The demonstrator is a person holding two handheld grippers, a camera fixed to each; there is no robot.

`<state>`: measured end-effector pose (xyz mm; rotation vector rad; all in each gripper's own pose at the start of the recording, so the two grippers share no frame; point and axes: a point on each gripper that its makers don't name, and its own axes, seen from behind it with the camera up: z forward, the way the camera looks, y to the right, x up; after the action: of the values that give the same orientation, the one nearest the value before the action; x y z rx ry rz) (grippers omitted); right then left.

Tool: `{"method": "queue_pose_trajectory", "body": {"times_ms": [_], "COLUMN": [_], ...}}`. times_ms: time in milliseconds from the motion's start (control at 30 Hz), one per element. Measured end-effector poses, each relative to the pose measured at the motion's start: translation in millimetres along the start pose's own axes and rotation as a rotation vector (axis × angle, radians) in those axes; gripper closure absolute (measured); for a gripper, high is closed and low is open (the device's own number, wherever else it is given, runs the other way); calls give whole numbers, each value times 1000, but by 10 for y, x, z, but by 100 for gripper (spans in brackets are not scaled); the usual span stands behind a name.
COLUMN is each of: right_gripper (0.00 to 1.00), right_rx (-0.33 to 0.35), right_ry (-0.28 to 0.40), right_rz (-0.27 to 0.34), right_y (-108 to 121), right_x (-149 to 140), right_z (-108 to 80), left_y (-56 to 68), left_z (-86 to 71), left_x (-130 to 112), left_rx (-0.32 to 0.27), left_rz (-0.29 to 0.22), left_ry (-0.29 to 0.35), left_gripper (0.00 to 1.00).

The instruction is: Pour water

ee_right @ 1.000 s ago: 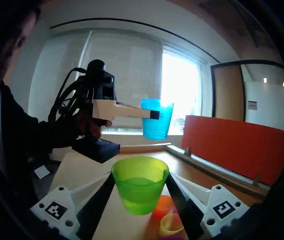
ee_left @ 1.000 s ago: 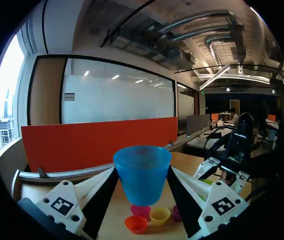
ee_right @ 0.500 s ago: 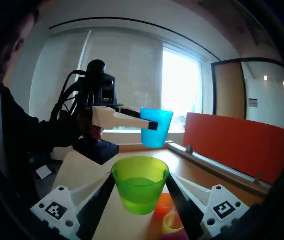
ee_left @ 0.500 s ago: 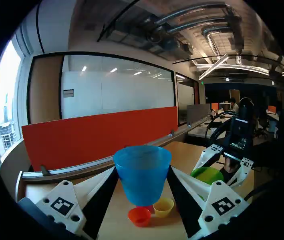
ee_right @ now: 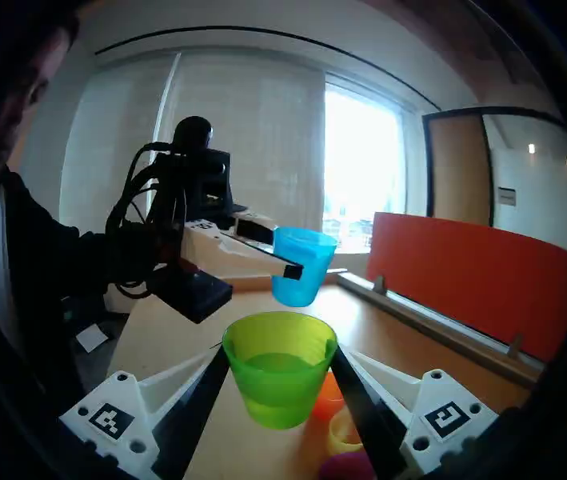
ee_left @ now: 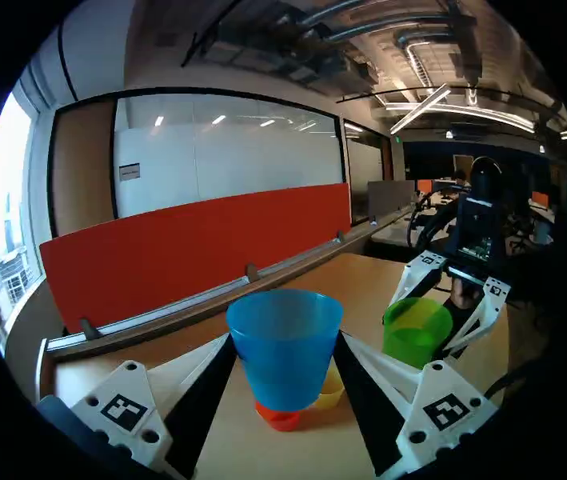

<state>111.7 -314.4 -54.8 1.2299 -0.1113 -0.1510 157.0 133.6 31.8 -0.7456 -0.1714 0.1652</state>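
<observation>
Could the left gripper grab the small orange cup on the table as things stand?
Probably not: the left gripper is shut on the blue cup, so its jaws are occupied, though the small orange cup sits uncovered on the table below it.

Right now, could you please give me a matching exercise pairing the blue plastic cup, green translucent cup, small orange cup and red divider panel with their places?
1 blue plastic cup; 2 green translucent cup; 3 small orange cup; 4 red divider panel.
A standing on the wooden table; B in the right gripper, holding water; C along the table's far edge; D in the left gripper.
Pairs: 1-D; 2-B; 3-A; 4-C.
</observation>
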Motion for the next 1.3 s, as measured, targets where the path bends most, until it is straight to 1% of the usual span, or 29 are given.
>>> {"method": "queue_pose_trajectory", "body": {"times_ms": [467,767,1167,1300], "right_gripper": [9,10,9,9], "right_rx": [31,42,52,56], "right_ry": [-56,-81,-105,-116], "right_rz": [13,16,22,31], "right_y": [-67,-115,-195,-208], "right_x": [-163,-262,-390,-458], "right_z": [-87,-112,-151,-171], "left_y": [109,221,331,373], "left_z": [16,32,-6,-37], "left_x": [-338,-529,-785,-878], "left_rx": [-23,-43,-71,-81], "left_rz": [36,65,67,77], "left_ry": [-83,-126,-180,-199], "left_gripper": [17,17,16,17]}}
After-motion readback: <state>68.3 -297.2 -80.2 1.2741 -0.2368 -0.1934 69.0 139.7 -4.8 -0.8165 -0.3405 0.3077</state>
